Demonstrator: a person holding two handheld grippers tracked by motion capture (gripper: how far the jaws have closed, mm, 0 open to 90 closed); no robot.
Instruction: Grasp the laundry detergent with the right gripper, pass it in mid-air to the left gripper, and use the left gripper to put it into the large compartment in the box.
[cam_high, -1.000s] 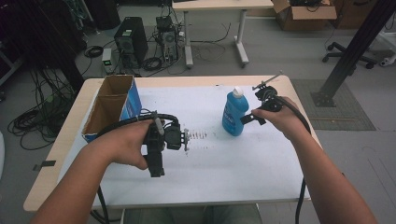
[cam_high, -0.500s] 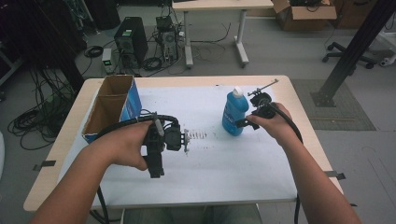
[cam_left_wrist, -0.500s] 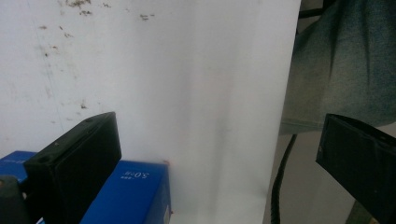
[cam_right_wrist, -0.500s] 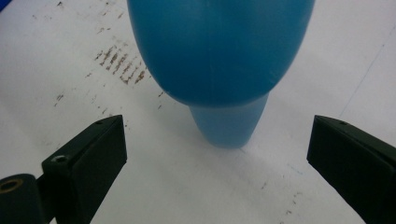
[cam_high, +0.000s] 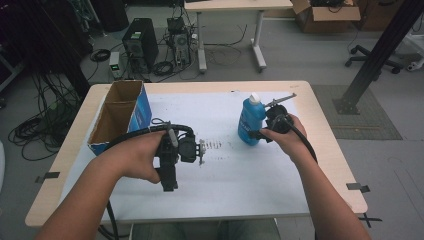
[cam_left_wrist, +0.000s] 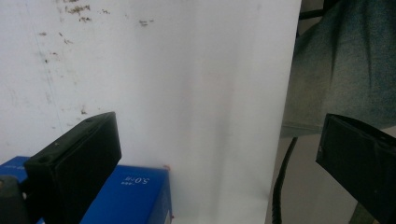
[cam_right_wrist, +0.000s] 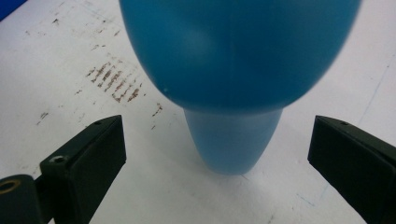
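Jaws of both grippers are spread wide — the right gripper is set around the upright blue bottle on the desk, untouched; the left gripper is held nearer, near a blue box.

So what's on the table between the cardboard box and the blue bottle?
In the high view, the left gripper sits between the cardboard box and blue bottle, plus dark smudges on the white sheet.

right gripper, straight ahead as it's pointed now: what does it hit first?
The blue bottle. It stands directly ahead of the right gripper, centred between the open jaws and close in. Nothing sits between them, though the exact gap is hard to judge.
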